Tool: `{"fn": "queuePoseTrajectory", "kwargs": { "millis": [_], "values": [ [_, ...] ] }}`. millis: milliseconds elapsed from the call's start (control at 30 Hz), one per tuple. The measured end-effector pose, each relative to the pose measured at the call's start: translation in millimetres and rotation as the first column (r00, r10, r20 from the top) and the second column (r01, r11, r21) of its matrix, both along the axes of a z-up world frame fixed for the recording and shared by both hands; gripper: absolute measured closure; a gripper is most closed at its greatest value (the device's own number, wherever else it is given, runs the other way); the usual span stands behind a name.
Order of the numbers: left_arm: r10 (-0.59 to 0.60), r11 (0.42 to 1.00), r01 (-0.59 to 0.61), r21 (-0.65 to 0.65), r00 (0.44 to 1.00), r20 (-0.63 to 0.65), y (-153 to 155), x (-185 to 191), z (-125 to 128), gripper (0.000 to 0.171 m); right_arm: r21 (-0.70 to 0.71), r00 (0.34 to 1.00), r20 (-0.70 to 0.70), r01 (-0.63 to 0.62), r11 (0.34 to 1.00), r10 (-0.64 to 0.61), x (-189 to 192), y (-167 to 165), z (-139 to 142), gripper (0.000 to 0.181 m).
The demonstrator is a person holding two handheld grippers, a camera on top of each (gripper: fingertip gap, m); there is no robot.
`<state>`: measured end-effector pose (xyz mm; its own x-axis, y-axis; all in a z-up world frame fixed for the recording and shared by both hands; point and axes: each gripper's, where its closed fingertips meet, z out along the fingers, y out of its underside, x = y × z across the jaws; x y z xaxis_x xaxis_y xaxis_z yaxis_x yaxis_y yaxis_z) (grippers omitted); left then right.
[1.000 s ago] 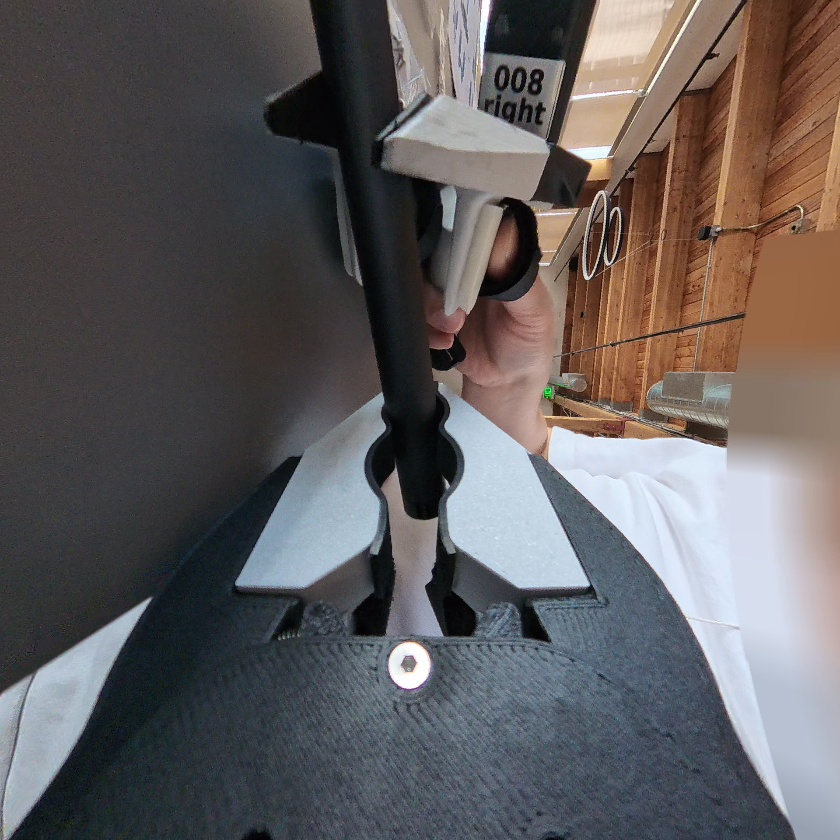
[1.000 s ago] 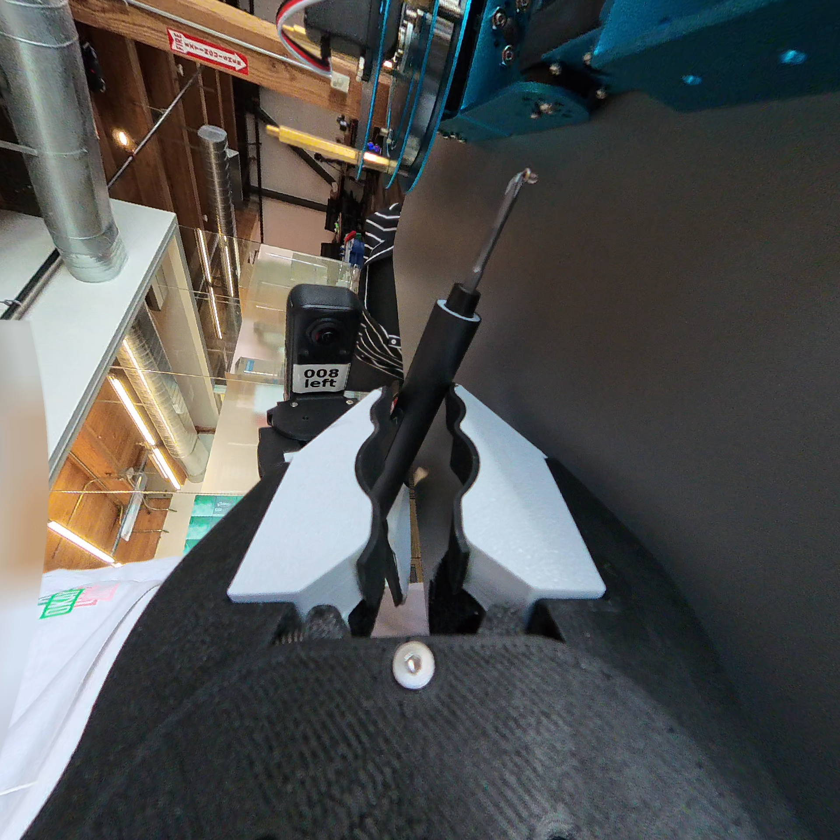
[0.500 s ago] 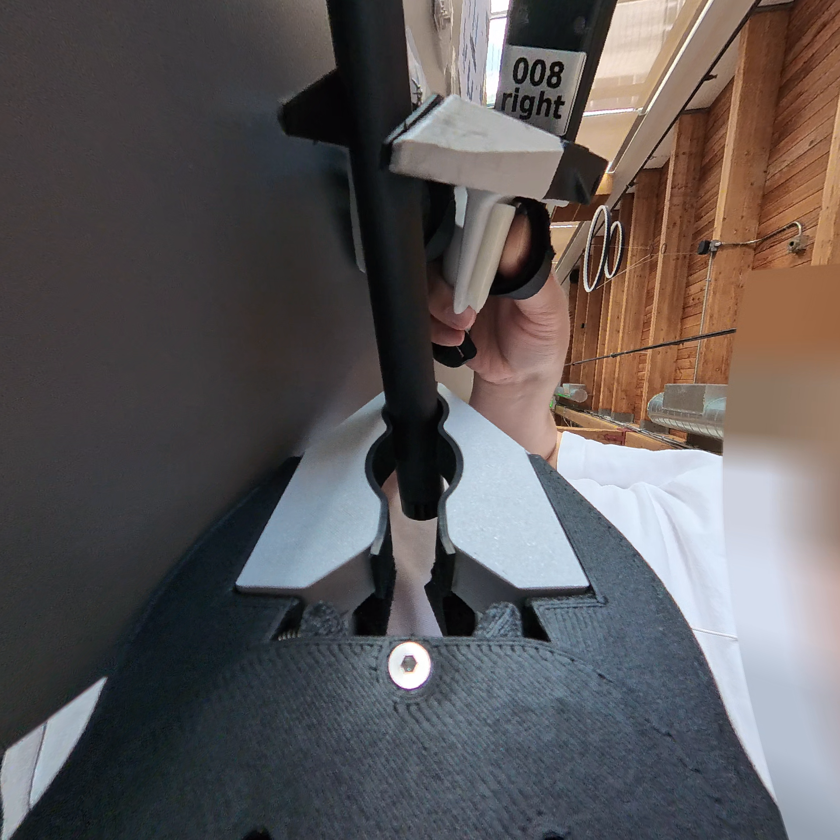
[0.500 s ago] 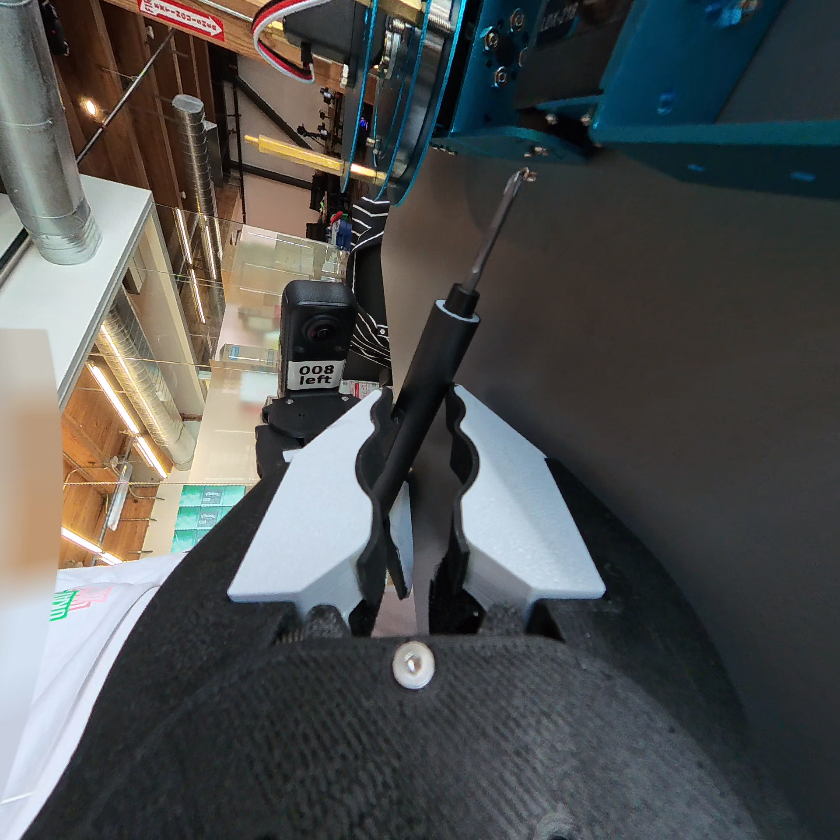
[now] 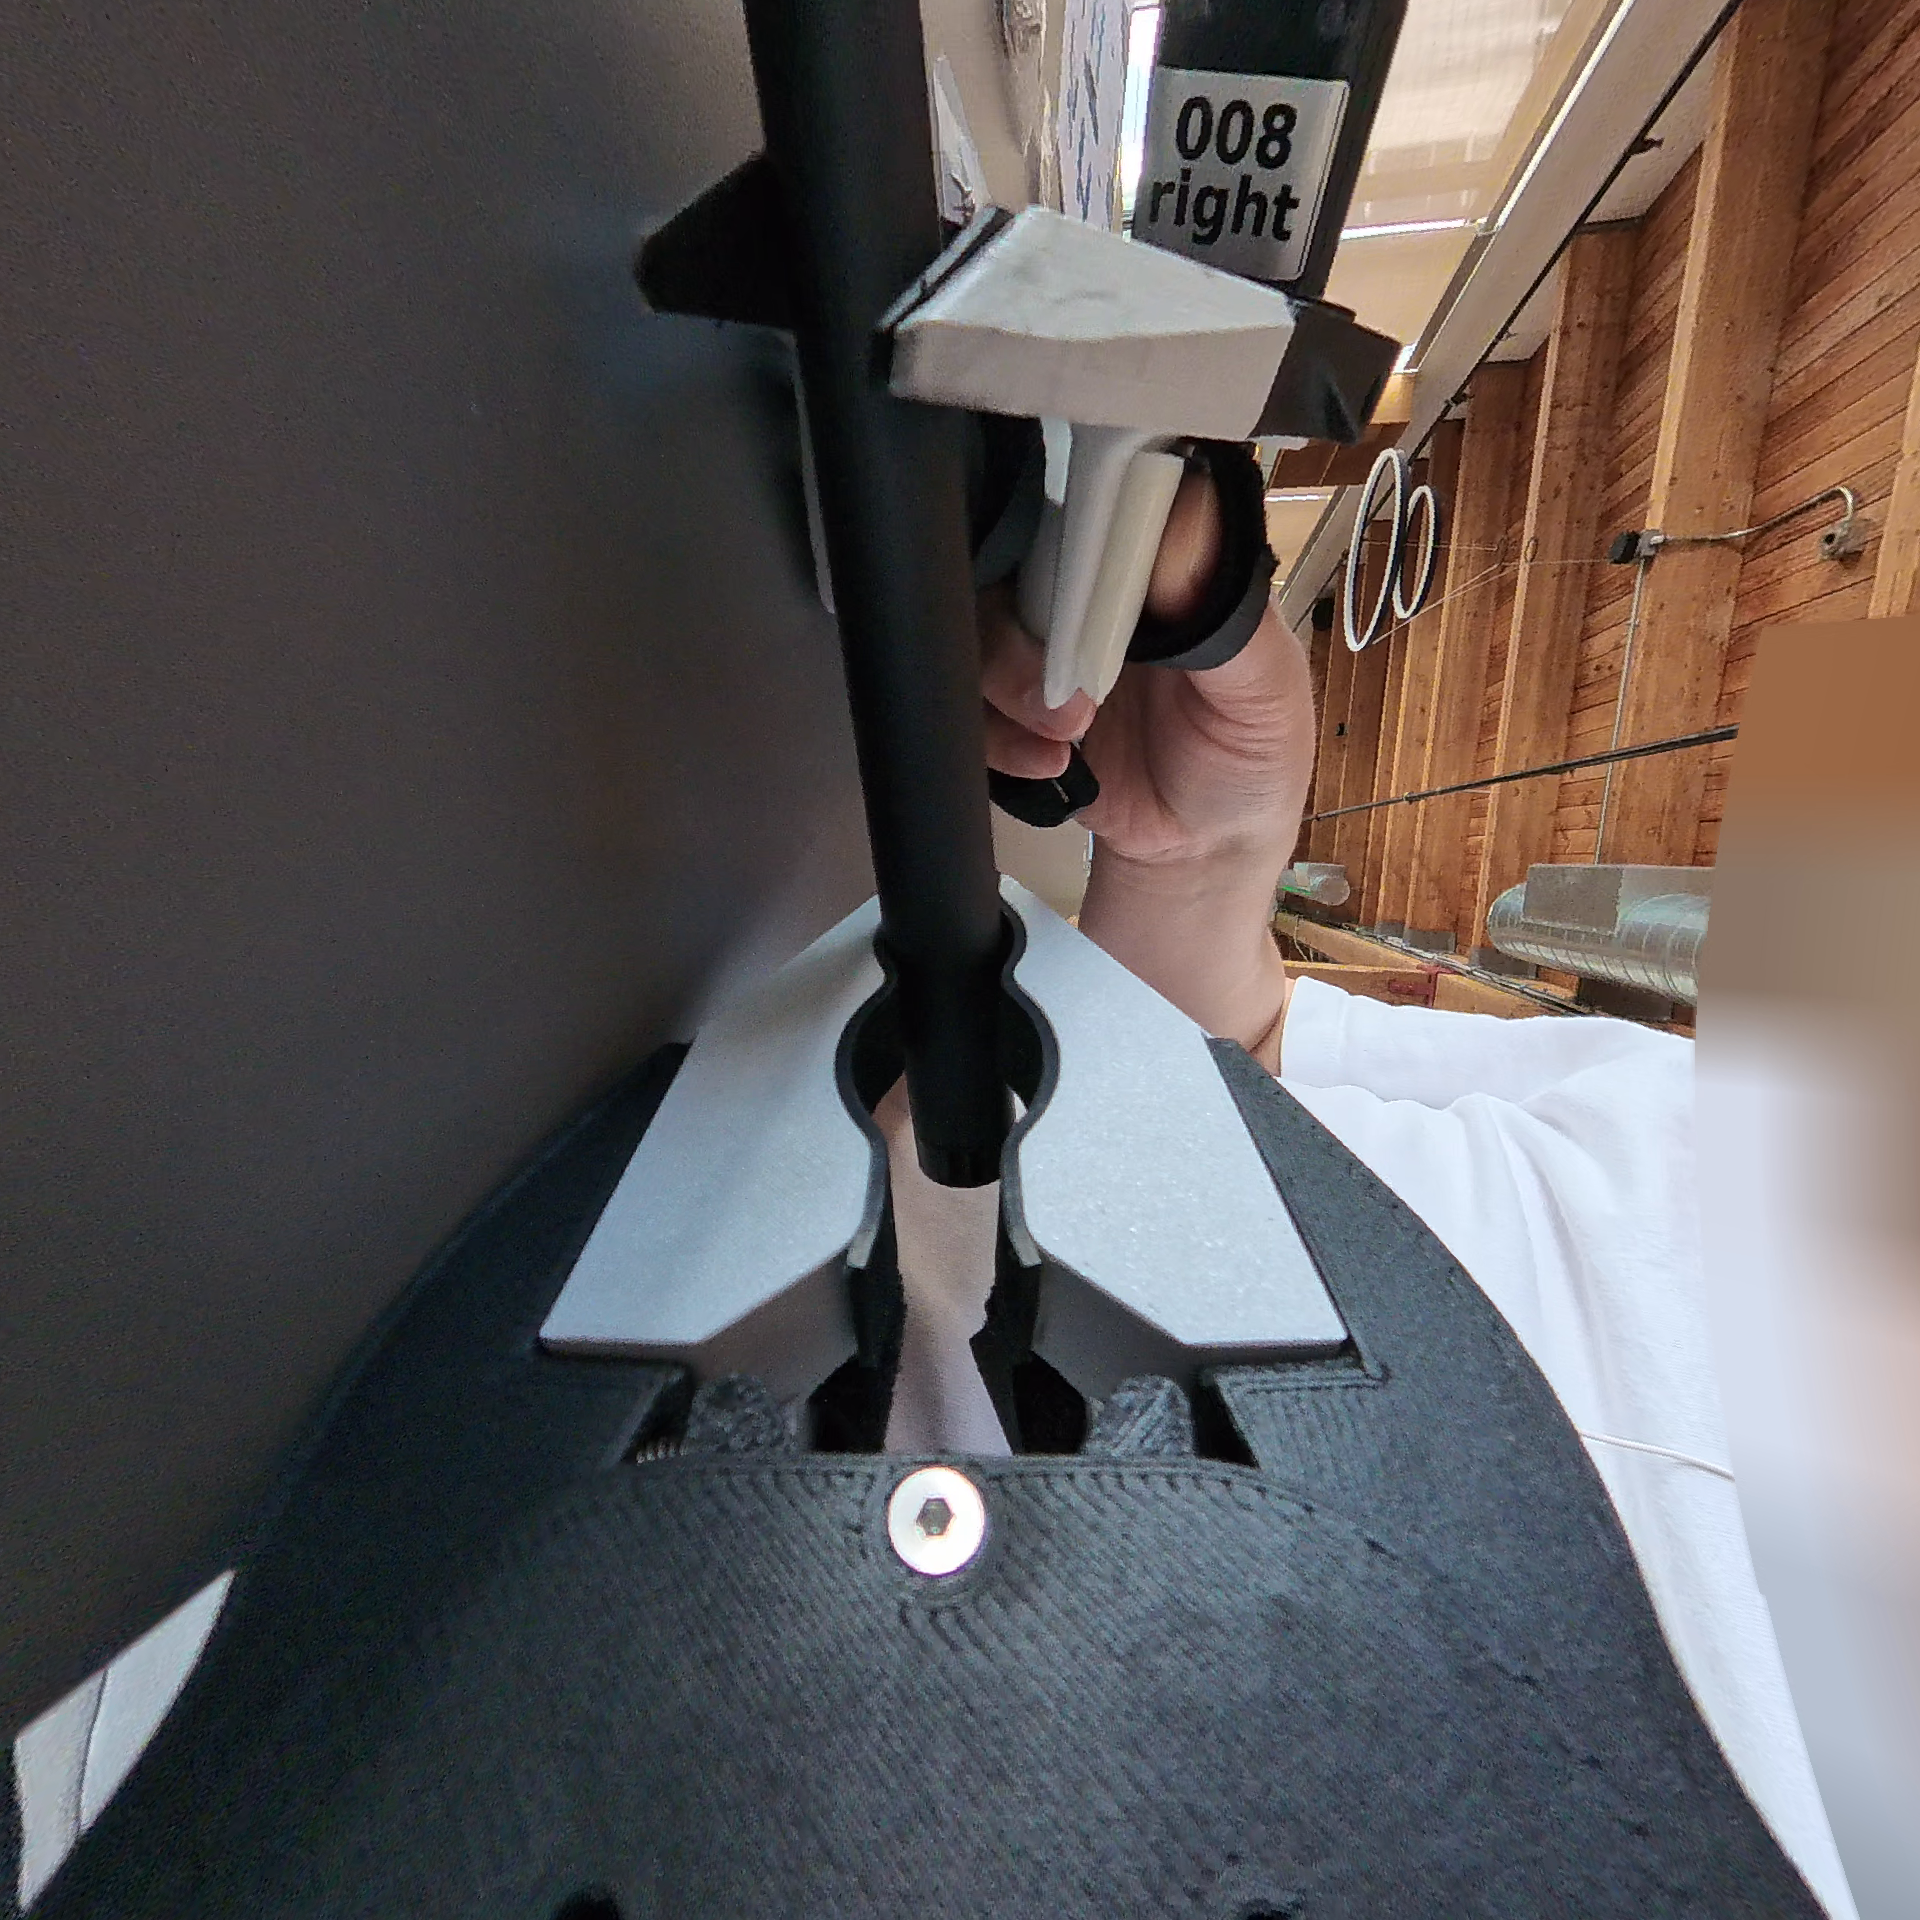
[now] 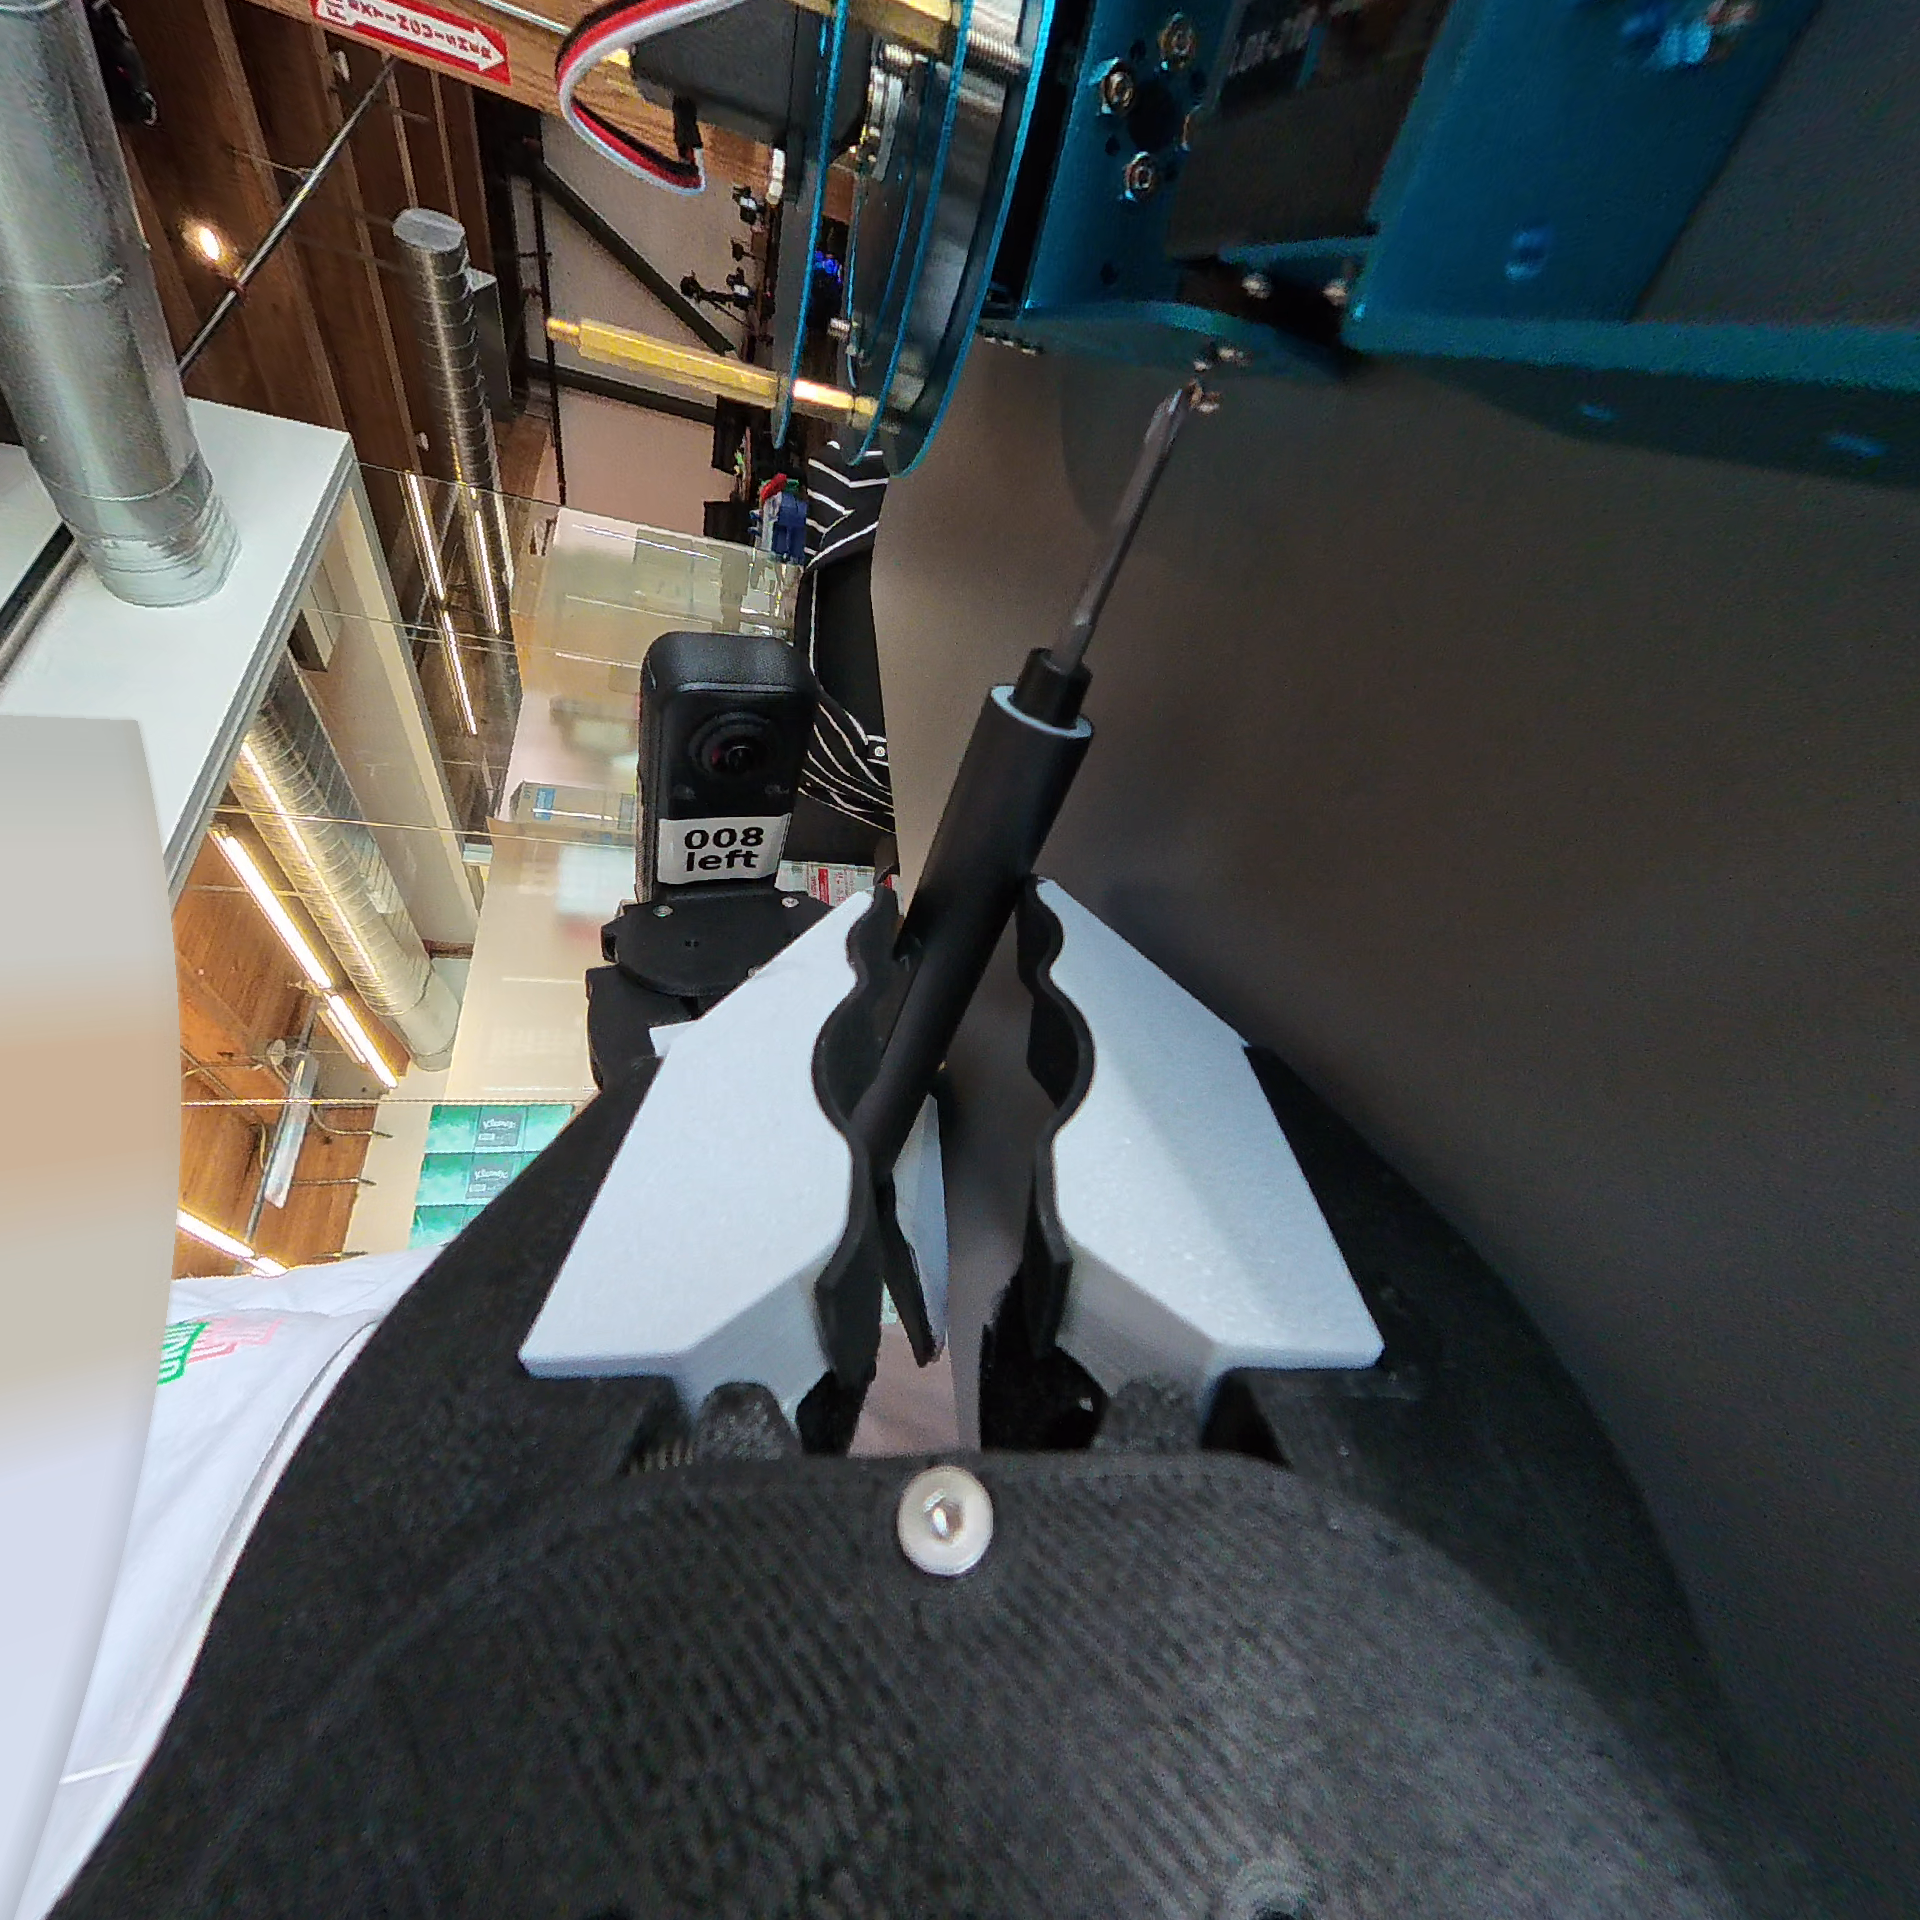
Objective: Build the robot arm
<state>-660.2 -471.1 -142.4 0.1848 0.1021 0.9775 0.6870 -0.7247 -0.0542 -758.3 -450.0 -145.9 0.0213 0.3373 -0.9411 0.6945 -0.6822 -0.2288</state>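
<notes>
A black screwdriver (image 5: pixel 894 582) runs between both grippers beside a dark grey surface (image 5: pixel 364 623). My left gripper (image 5: pixel 948 925) is shut on the handle's tail end. My right gripper (image 6: pixel 961 904) is shut around the handle (image 6: pixel 997 831) farther forward; it also shows in the left wrist view (image 5: pixel 1081 312). The metal shaft's tip (image 6: pixel 1179 400) is right at a small screw (image 6: pixel 1210 358) on the edge of a blue metal assembly (image 6: pixel 1455 208). The left gripper's camera (image 6: pixel 727 748) shows behind the right gripper's fingers.
A person's hand (image 5: pixel 1195 748) and white sleeve (image 5: pixel 1558 1195) hold the right gripper. A red, white and black cable (image 6: pixel 623 125) and a brass standoff (image 6: pixel 665 364) hang off the blue assembly. A silver duct (image 6: pixel 94 364) and wooden walls lie behind. The grippers' ends are close to 9 cm from one another.
Both grippers and the screwdriver have moved forward toward the blue assembly. The tip, earlier short of it, now sits at the small screw on its edge. Both grips are unchanged.
</notes>
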Motion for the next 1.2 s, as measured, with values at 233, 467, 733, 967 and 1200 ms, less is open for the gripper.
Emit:
{"fn": "queuePoseTrajectory", "kwargs": {
  "millis": [233,467,733,967,1200],
  "values": [
    [-0.017,1.0,0.017,0.0,1.0,0.009,-3,4,1,0.162,0.011,1.0,-0.002,-0.012,1.0,0.012,4,-3,0,0.158],
    [-0.053,0.999,0.053,-0.011,0.999,0.002,-17,11,1,0.163,-0.118,0.998,-0.036,0.038,0.992,-0.042,7,1,10,0.16],
    [-0.104,0.994,0.104,0.025,0.995,0.002,-28,22,4,0.163,-0.079,0.991,-0.13,-0.029,0.996,0.019,15,-7,24,0.163],
    [-0.036,0.982,0.028,0.184,0.999,0.041,-7,18,27,0.161,-0.151,0.967,-0.243,0.033,0.988,-0.069,21,3,58,0.164],
    [0.004,0.922,0.027,0.387,0.997,-0.081,17,18,57,0.163,-0.163,0.934,-0.348,0.03,0.986,-0.086,32,13,88,0.164]
  ]
}}
